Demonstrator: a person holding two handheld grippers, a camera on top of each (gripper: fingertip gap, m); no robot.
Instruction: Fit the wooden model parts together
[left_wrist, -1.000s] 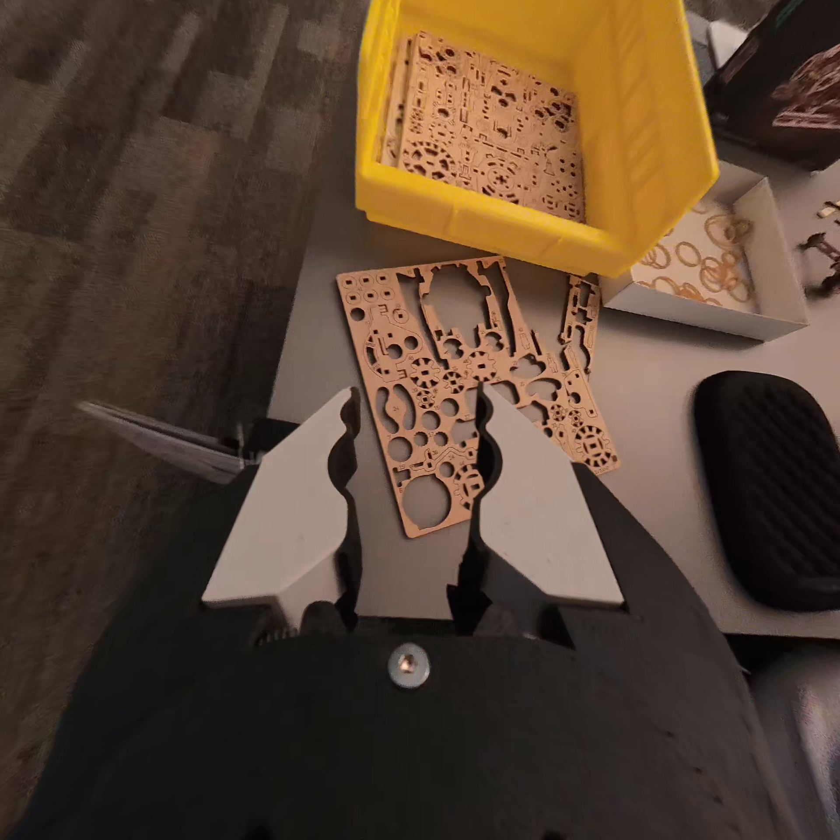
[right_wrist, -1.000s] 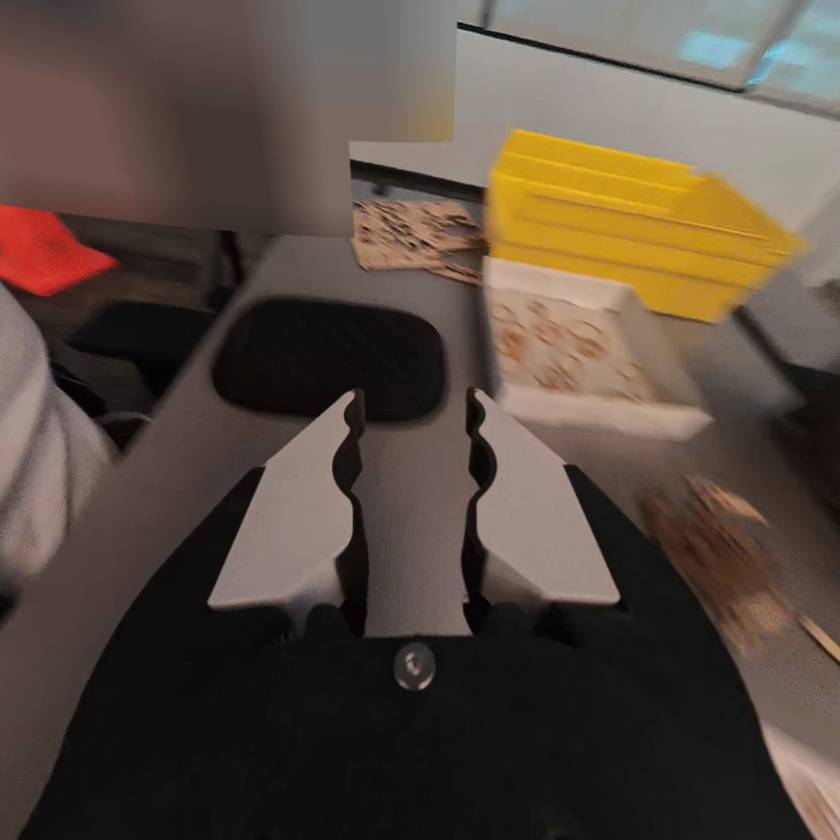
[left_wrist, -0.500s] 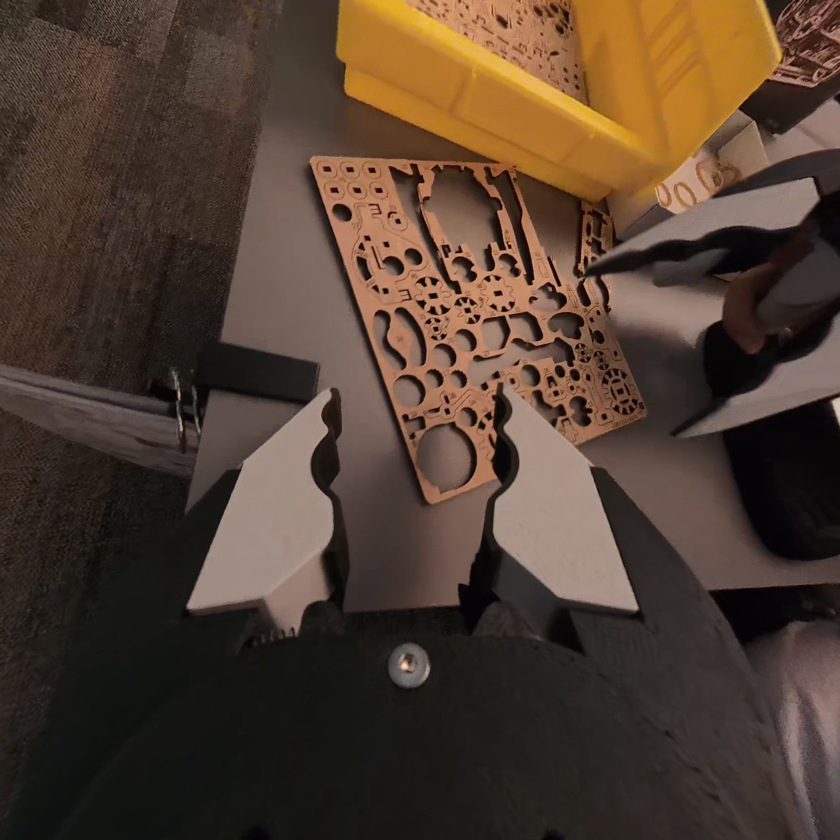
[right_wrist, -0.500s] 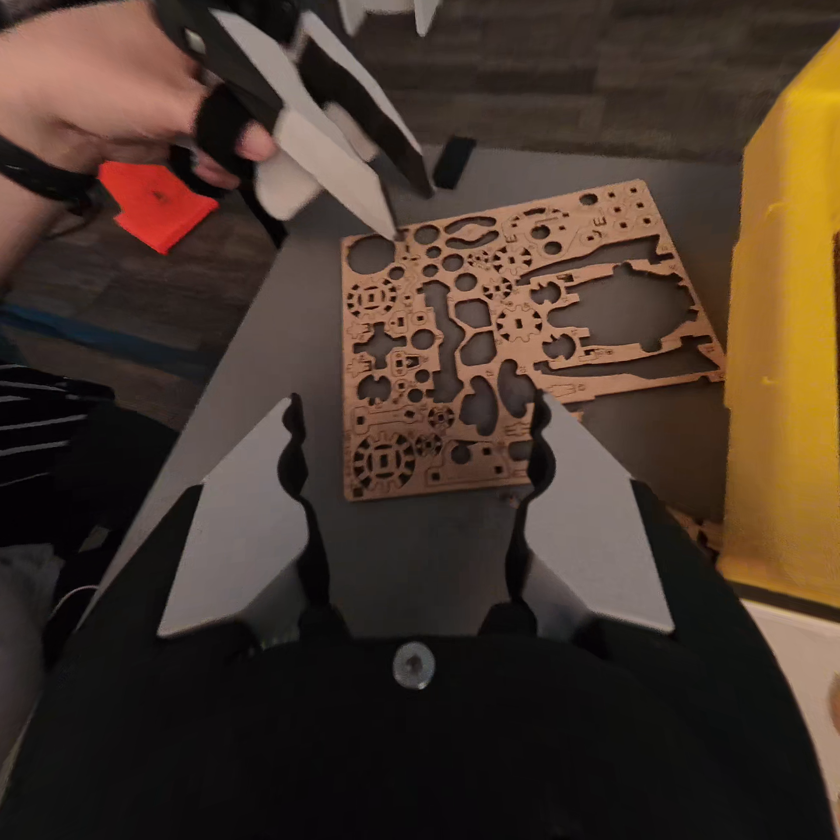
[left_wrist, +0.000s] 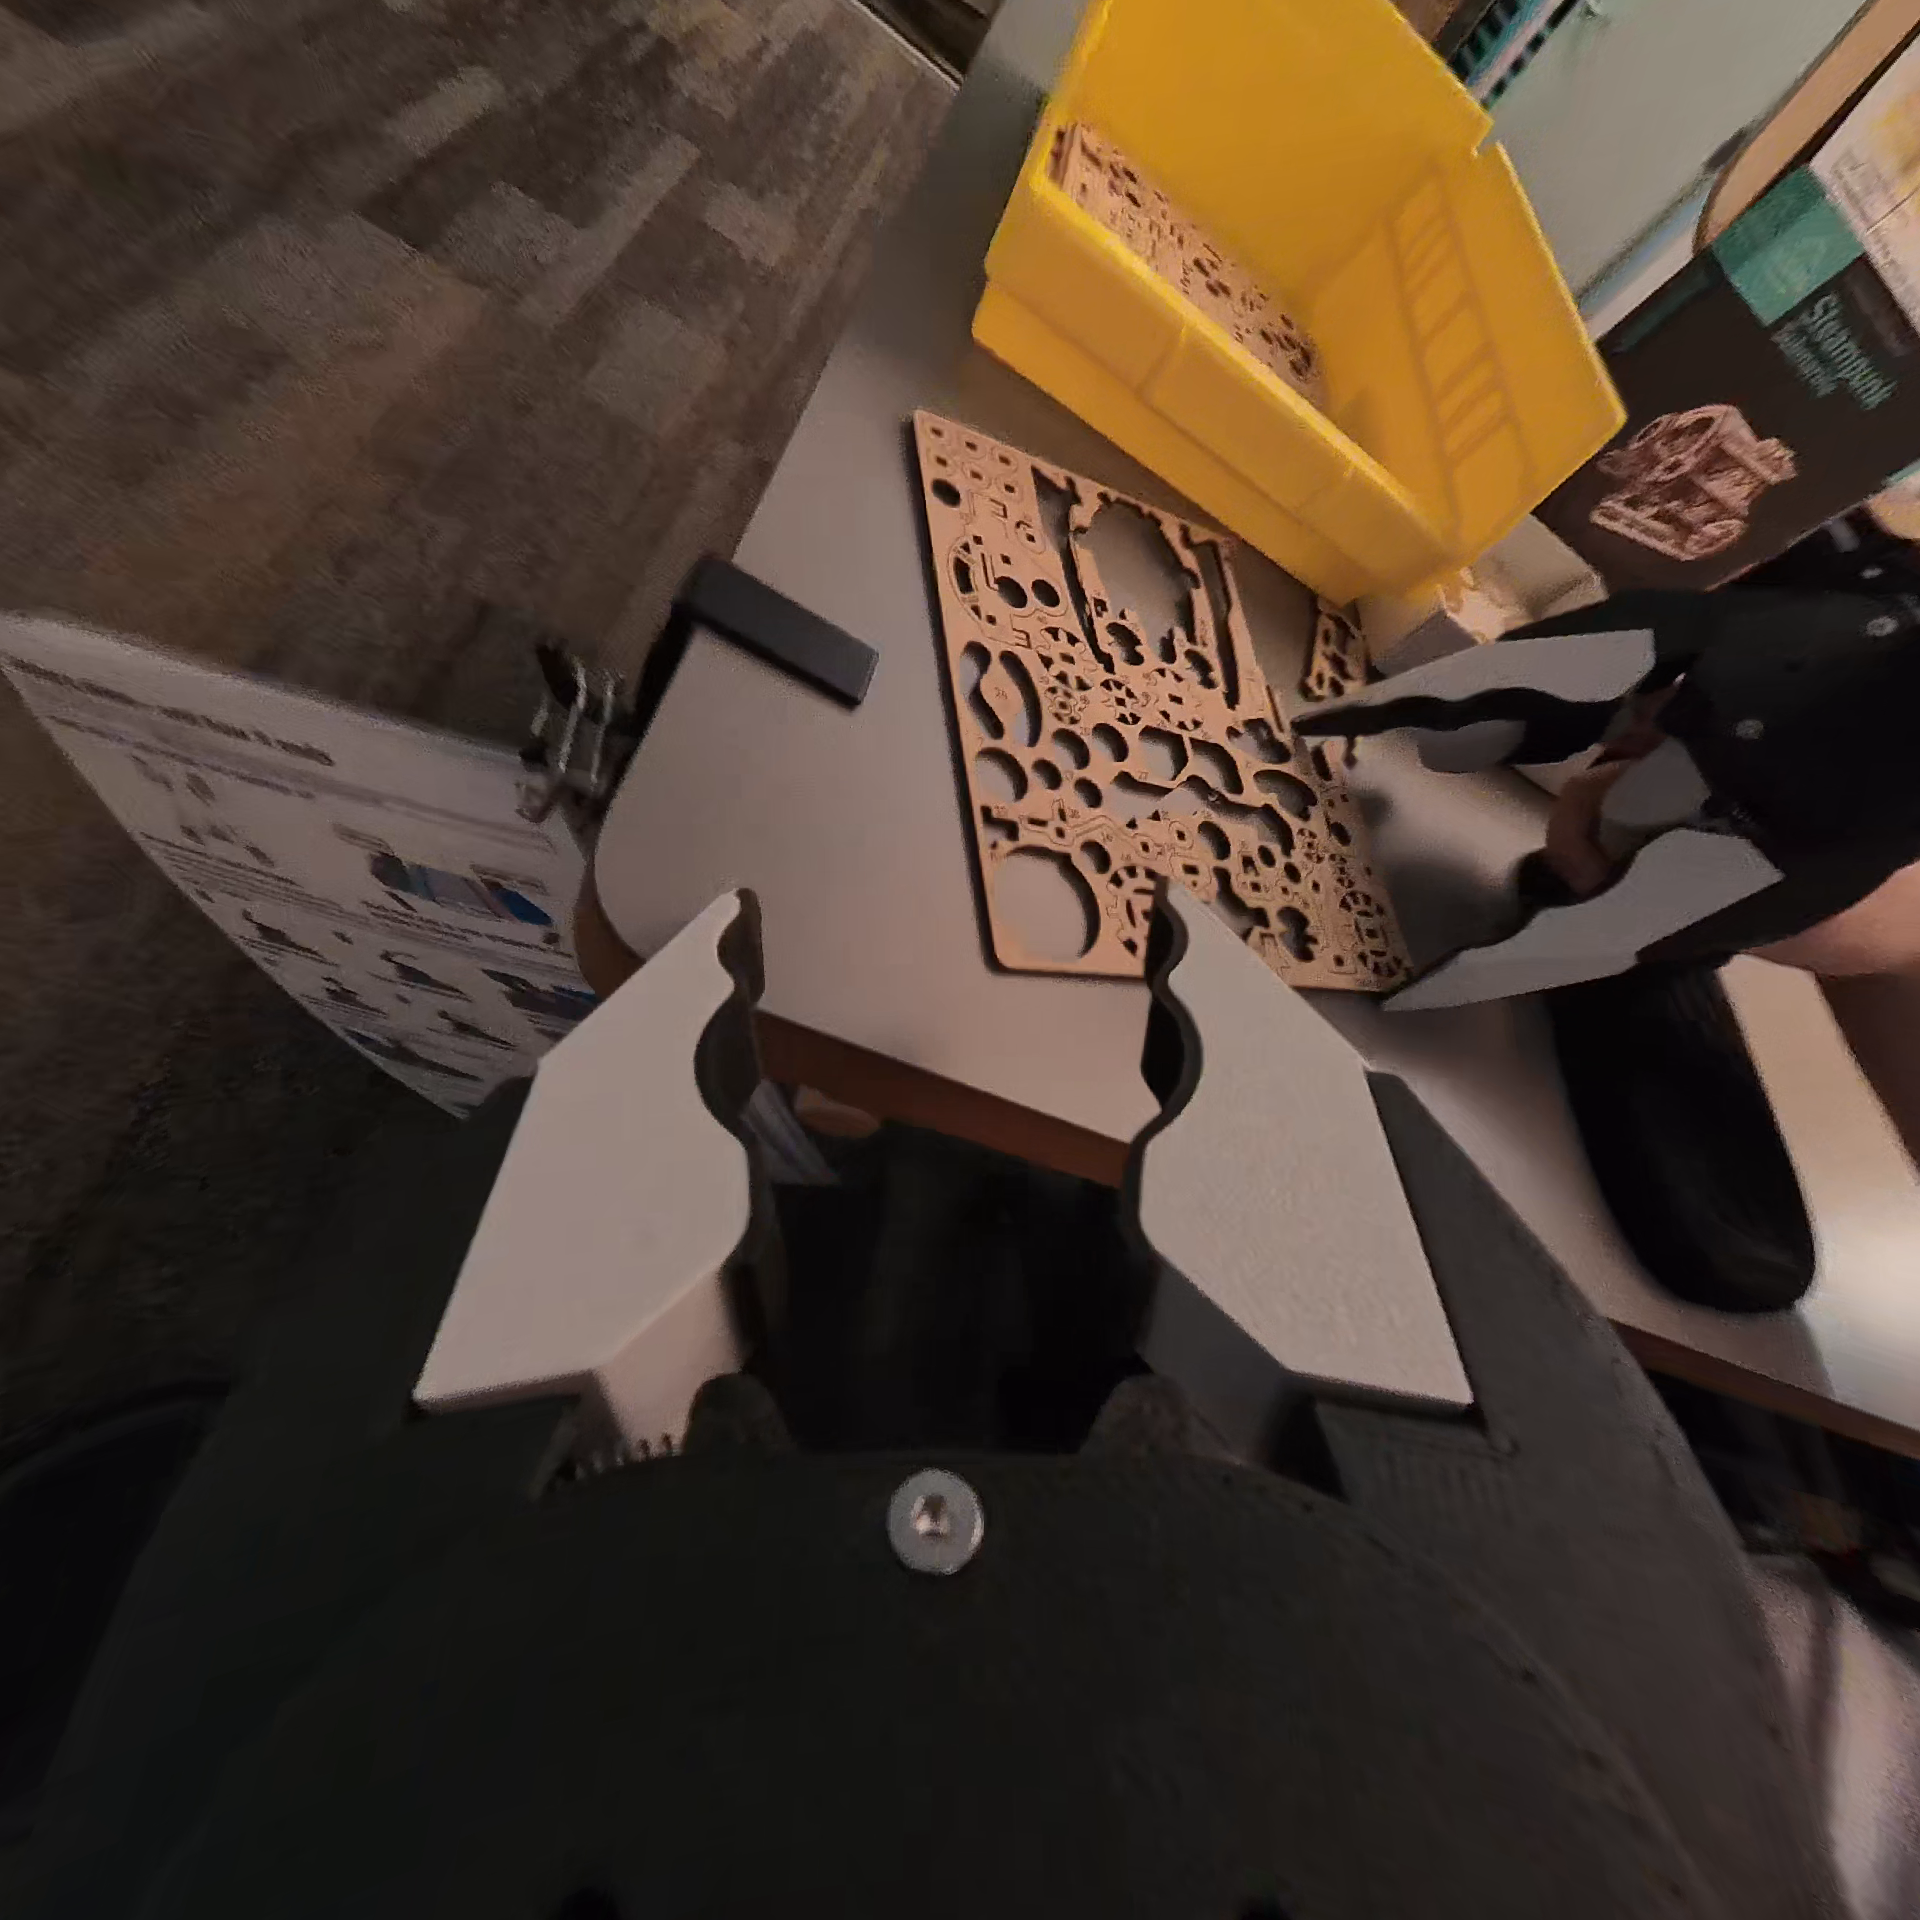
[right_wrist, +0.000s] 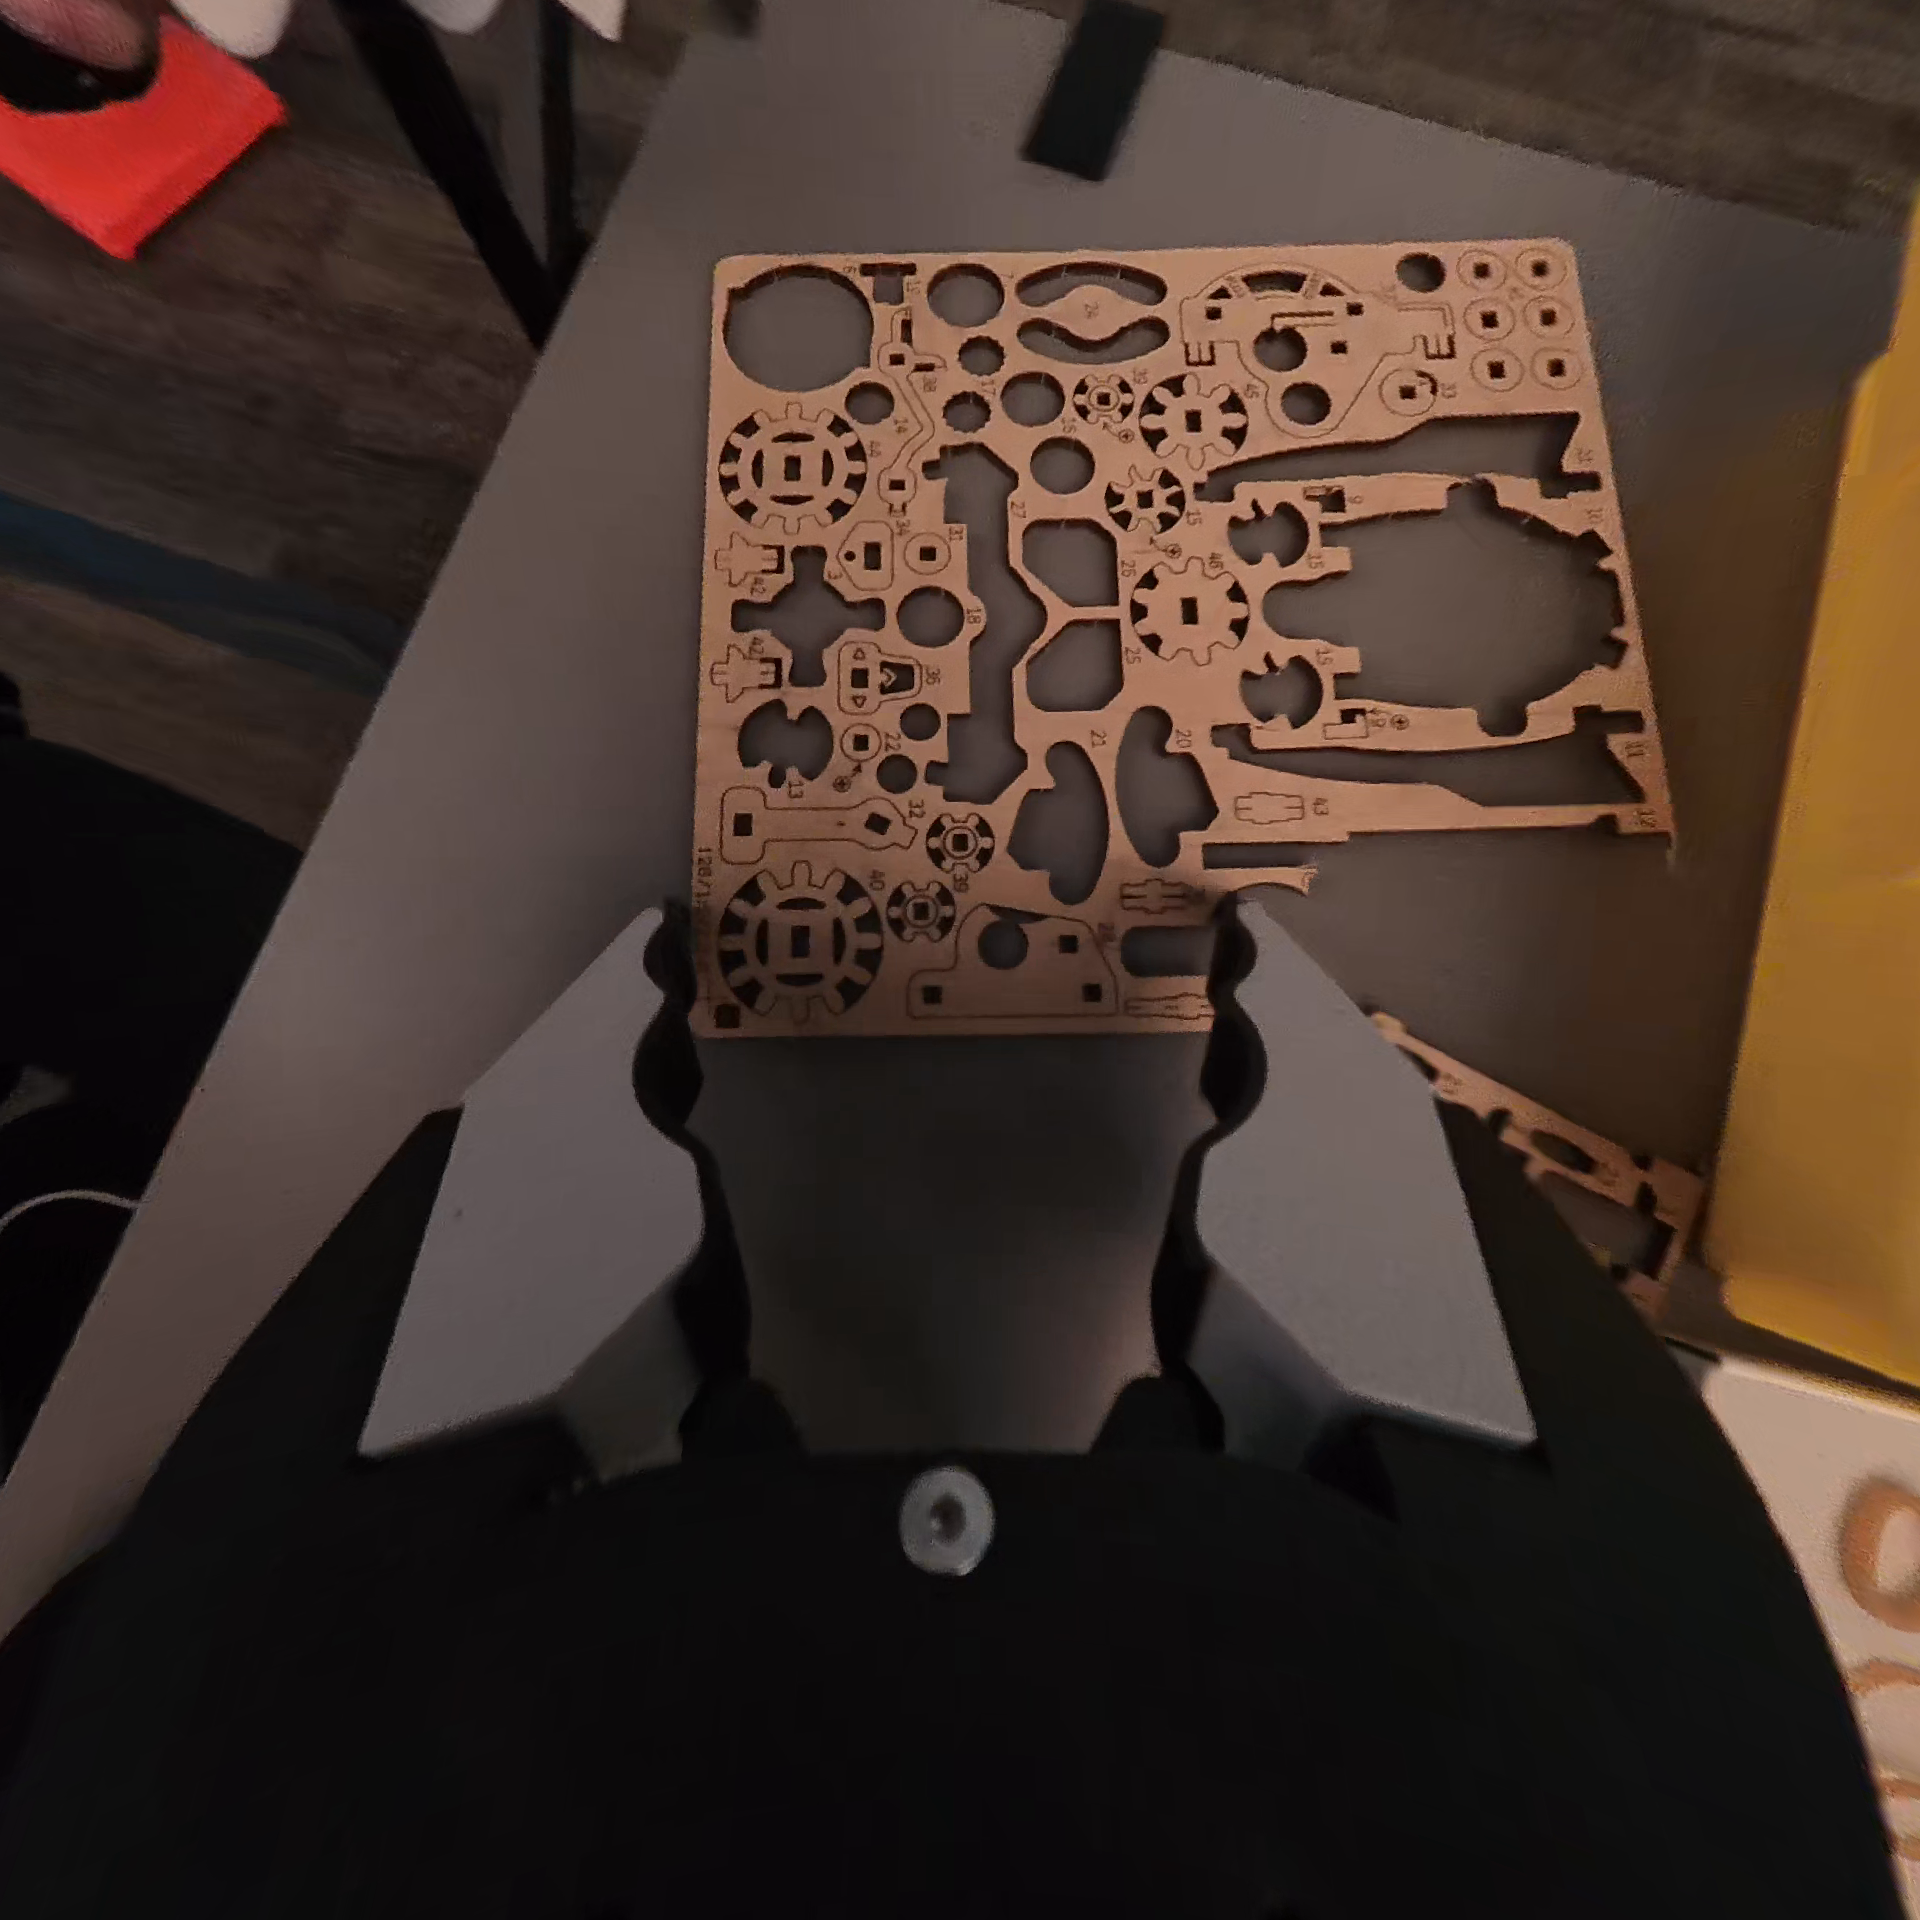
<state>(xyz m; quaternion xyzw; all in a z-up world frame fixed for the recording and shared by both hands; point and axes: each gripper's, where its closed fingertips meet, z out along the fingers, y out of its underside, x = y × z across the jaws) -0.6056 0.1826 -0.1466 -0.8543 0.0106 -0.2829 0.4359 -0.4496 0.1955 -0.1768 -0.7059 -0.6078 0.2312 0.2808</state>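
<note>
A laser-cut wooden parts sheet (left_wrist: 1049, 831) lies flat on the grey table (left_wrist: 831, 831), with many pieces punched out. My left gripper (left_wrist: 948, 914) is open and empty, held back over the table's near corner, its right fingertip just short of the sheet's corner. My right gripper (right_wrist: 951, 925) is open wide and empty, its fingertips over the near edge of the sheet (right_wrist: 1382, 810). It also shows in the left wrist view (left_wrist: 1351, 862), coming in from the right. A small broken-off wooden strip (right_wrist: 1558, 1153) lies beside the sheet.
A yellow bin (left_wrist: 1247, 312) holding more wooden sheets stands behind the sheet. A white tray (right_wrist: 1849, 1558) with rings is next to it. A black pad (left_wrist: 1683, 1143), a black strip (left_wrist: 779, 644), a printed page (left_wrist: 312, 862) clipped at the table edge and a box (left_wrist: 1766, 364) surround it.
My left gripper has pulled back off the table's edge and opened wider. My right gripper has swung round to the sheet, opened wide and come close to its near edge.
</note>
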